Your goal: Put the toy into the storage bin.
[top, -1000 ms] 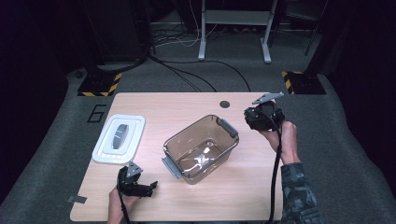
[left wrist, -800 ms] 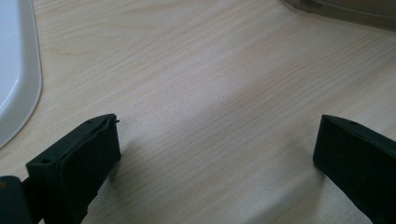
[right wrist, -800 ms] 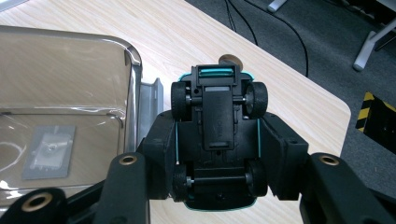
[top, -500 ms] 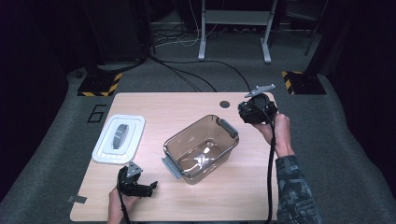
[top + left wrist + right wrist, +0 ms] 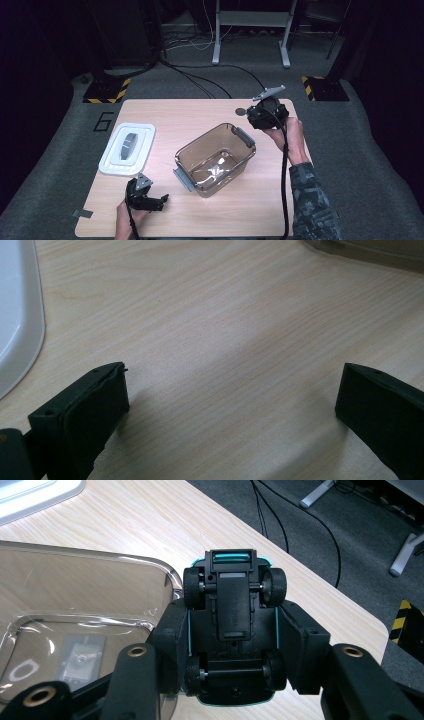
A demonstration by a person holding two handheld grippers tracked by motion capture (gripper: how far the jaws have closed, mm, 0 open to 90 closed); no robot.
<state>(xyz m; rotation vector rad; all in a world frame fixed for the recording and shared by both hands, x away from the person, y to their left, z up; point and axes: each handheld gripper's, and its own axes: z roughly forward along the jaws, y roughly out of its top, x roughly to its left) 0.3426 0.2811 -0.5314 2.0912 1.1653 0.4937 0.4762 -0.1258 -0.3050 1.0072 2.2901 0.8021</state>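
Wheels-up toy car [image 5: 231, 630] is sitting squeezed in the right gripper [image 5: 232, 645] jaws beside the clear box [image 5: 215, 159], ready for dropping in; left gripper [image 5: 145, 196] jaws are gaping wide, holding nothing.

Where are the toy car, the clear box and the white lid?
toy car [image 5: 231, 635]: right gripper view, on its black underside.
clear box [image 5: 186, 159]: high view, on its near-left wall.
white lid [image 5: 111, 162]: high view, on its flat rim.
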